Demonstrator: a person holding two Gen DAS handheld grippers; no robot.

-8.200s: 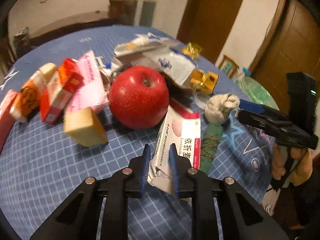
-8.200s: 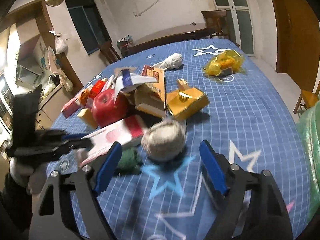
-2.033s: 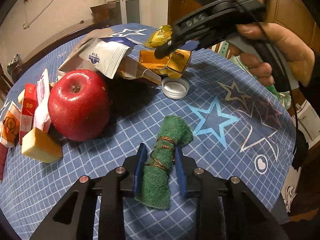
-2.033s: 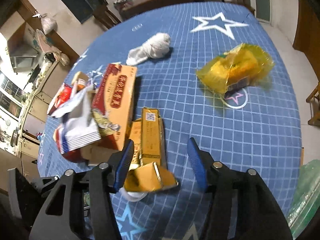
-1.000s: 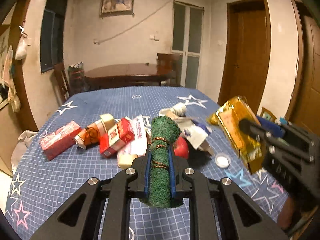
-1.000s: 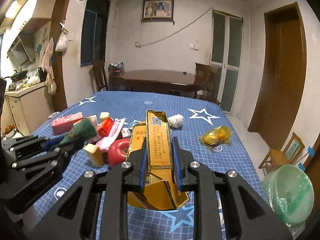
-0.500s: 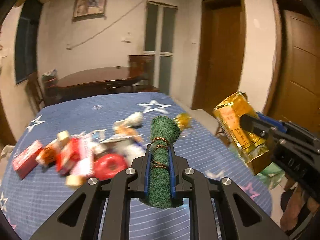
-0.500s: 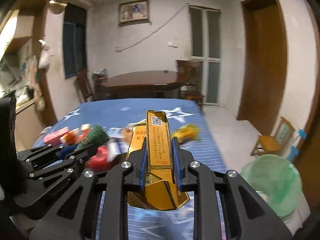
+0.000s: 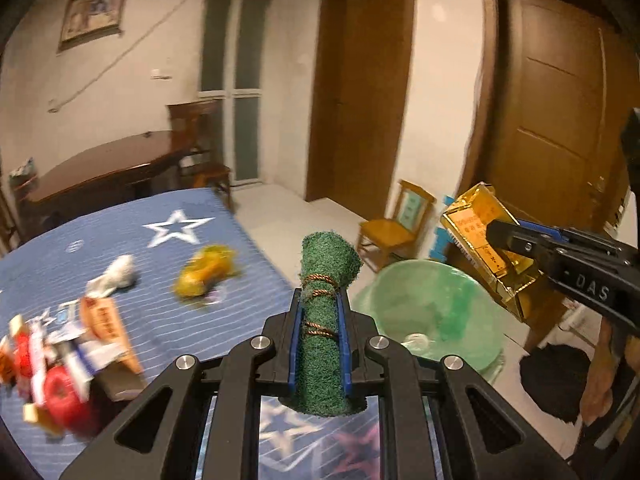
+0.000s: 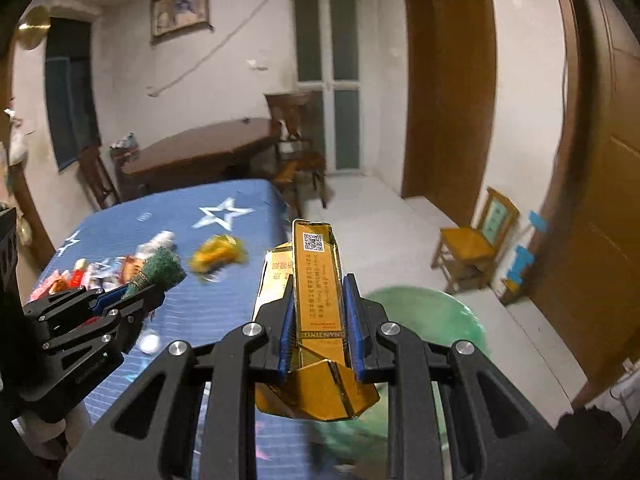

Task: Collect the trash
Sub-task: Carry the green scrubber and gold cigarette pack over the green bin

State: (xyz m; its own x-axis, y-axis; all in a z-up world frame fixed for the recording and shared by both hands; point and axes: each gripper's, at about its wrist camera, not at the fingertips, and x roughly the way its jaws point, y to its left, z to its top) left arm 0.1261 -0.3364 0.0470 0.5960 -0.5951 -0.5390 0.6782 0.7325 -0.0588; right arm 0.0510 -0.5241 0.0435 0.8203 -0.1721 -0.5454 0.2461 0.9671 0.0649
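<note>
Currently, my holdings and what has changed.

Left gripper (image 9: pixel 320 336): clamped on the green scouring-pad roll (image 9: pixel 323 320), bound with copper wire and standing upright between the pads. A second ago I had it over the blue star tablecloth (image 9: pixel 160 240); now it has swung to the table's edge.

Right gripper (image 10: pixel 320 326): clamped on the crushed gold carton (image 10: pixel 318 312), QR code uppermost. In the left wrist view it sits at 3 o'clock, above the bin's far rim.

Green bin liner (image 9: pixel 432 308): newly in view, at 1 o'clock from the roll, on the floor just beside the table. A small white cap appears to lie inside it; I cannot be sure.

Still on the cloth, at 9 to 10 o'clock and blurred: yellow wrapper (image 9: pixel 208 266), white string ball (image 9: pixel 118 272), red apple (image 9: pixel 60 396), several cartons and sachets.

Small wooden chair (image 9: pixel 394 224): beyond the bin, near the door.

Assessment: both loads have left the pile and are near the drop point. I judge release into the liner comes next, and more trips will be needed.
</note>
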